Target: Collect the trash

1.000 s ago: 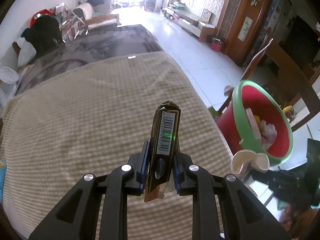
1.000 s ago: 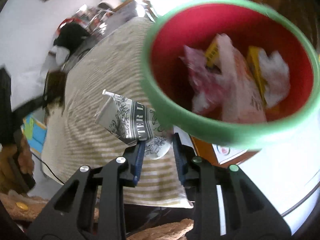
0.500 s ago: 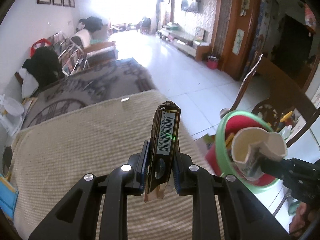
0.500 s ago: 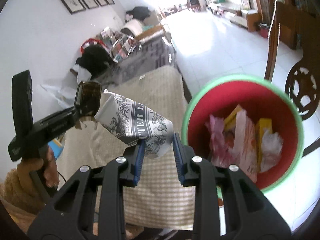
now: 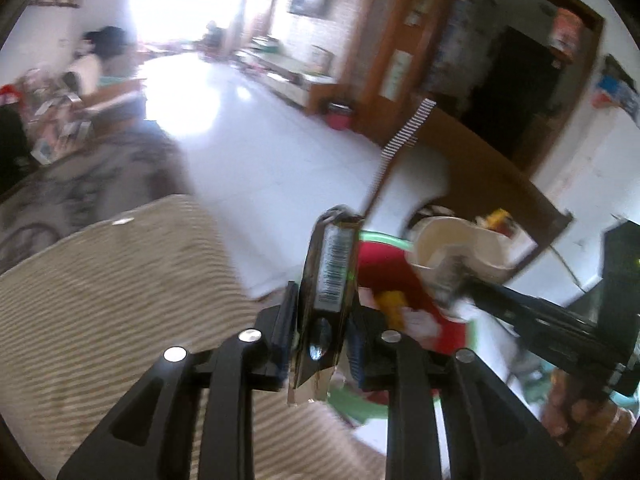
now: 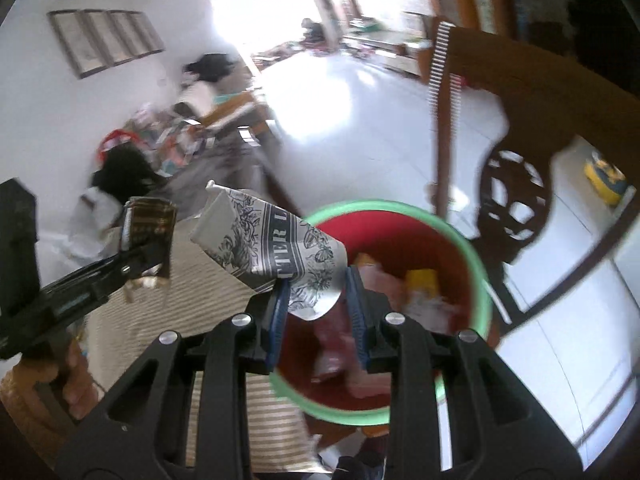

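I've got my left gripper [image 5: 320, 334] clenched on the dark wrapper [image 5: 330, 280], long axis upright, barcode facing the lens, low centre of frame, so it should drop end-first. My right gripper [image 6: 316, 300] is clamped on the printed paper cup [image 6: 272, 246], mouth pointing toward the upper left, base pinched between the pads. Both hang at the red bin [image 6: 476, 264] with its green rim, lower centre-right, ready for release, I'd say.
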A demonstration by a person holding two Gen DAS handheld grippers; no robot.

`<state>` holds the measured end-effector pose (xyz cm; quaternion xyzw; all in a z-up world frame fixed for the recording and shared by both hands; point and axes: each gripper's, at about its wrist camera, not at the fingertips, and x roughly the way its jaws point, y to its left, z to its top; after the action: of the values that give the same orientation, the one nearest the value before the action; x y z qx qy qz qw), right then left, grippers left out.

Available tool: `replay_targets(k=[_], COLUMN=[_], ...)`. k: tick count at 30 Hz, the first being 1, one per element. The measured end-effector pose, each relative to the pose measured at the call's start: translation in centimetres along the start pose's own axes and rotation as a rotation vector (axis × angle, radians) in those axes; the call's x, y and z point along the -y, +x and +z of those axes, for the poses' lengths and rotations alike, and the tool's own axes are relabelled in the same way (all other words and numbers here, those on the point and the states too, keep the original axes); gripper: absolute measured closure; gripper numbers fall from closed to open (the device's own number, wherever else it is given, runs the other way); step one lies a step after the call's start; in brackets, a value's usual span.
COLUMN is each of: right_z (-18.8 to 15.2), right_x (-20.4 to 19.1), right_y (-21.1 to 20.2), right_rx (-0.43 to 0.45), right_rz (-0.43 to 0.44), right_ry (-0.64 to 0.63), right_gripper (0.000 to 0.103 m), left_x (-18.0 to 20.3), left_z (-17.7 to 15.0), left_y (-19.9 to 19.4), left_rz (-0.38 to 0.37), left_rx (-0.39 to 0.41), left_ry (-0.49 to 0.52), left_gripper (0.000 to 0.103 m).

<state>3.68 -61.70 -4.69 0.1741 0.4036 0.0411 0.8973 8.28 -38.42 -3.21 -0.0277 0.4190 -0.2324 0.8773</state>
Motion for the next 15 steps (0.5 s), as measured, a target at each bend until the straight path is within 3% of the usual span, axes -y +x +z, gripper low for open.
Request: replay_targets(k=[1,2,3,6,8,12,15], right_z=[0.0,-0.1,-0.1,-0.3,-0.3,-0.1,-0.1], right_x=[0.7,1.1,1.5,1.1,-0.5,-6.4,-12.7], right_y=[0.3,0.4,0.3,-0.2,-0.5,-1.2,-1.9], right_rx=[-0.009,-0.008,0.003,0.033,0.057,0.113,0.189], right_rz=[-0.018,-0.029,-0.044,-0.058,-0.072,-0.1,-0.108], right_ry=[0.021,0.036,0.056,0.065,0.025,-0.119,-0.242], right_gripper=[0.058,0.05,0.041,0.029,0.021,0.005,0.005], left_x=[0.5,0.9,1.0,0.4,-1.1,-4.2,-7.1], left_z=[-0.1,-0.1,-0.1,-0.3,-0.4,-0.4,-0.5], left_y=[0.4,0.7,0.6,0.1,-1.1,-4.0,-7.8], left_rz=[-0.009,-0.007,-0.004,0.007,0.053,0.11,0.202], left_rx=[-0.009,-0.004,0.009,0.02,0.046,0.104,0.208], left_ry=[0.012,0.026,0.034,0.03,0.009,-0.039,-0.049], left_gripper=[0.045,0.027,0.027,0.025,0.021,0.018,0.008])
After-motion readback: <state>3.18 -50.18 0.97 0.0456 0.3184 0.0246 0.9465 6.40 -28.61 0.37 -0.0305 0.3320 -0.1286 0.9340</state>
